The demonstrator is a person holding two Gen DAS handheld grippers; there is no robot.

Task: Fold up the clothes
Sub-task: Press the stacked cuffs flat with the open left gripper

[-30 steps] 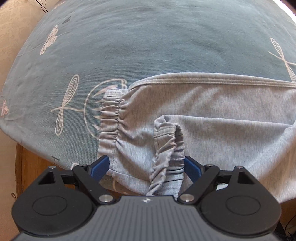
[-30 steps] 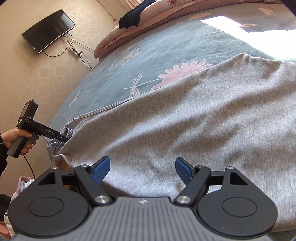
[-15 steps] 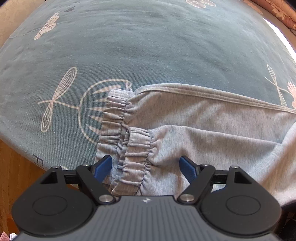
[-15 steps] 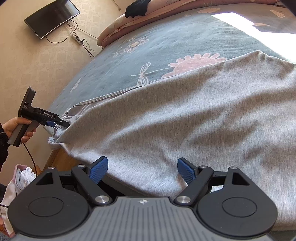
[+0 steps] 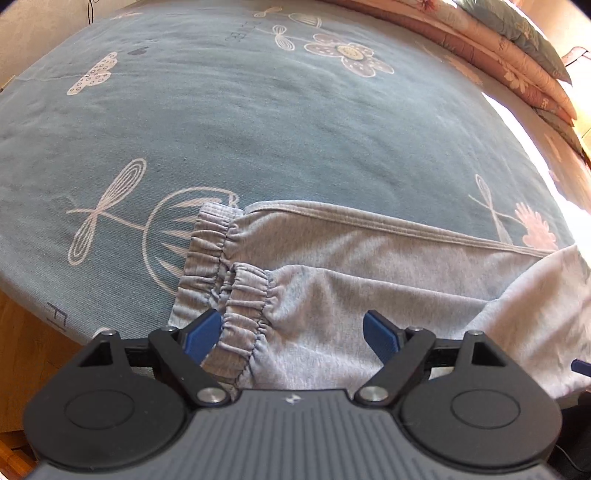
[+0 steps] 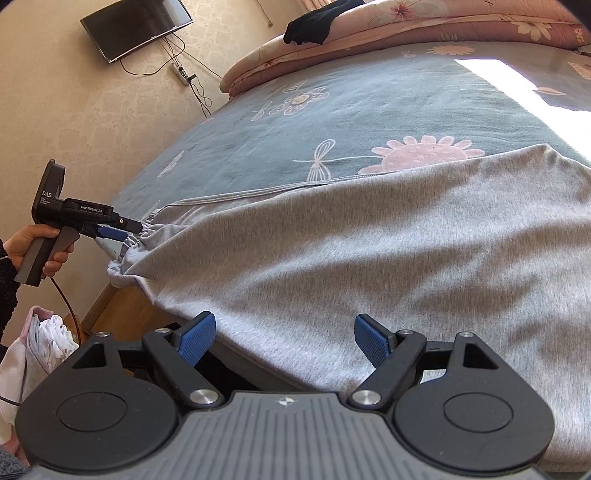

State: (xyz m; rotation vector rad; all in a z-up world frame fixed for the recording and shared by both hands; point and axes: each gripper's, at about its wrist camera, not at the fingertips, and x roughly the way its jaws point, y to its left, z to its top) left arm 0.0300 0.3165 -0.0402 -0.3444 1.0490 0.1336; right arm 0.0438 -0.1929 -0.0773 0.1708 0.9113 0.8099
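Grey sweatpants [image 5: 369, 266] lie folded lengthwise on the blue patterned bedsheet [image 5: 258, 129], near its front edge. One elastic ankle cuff [image 5: 247, 295] rests on top of the other cuff [image 5: 203, 251], a little short of it. My left gripper [image 5: 291, 332] hovers over the upper cuff; its jaws are opening, the cloth lies between them and the pads do not press it. In the right wrist view the left gripper [image 6: 114, 232] sits by the cuffs. My right gripper [image 6: 284, 339] stands open over the wide grey part of the sweatpants [image 6: 369, 258].
A person's hand [image 6: 37, 240] holds the left gripper's handle. The wooden bed frame [image 6: 122, 306] shows below the sheet's edge, with a pale clothing pile [image 6: 40, 343] beside it. Folded quilts [image 6: 406, 26] and a black garment [image 6: 317, 22] lie at the bed's far side; a TV [image 6: 136, 27] hangs on the wall.
The raised cuff has dropped flat onto the other cuff. The left gripper has let it go, drawn back and tilted up. The right gripper has pulled back slightly, staying open.
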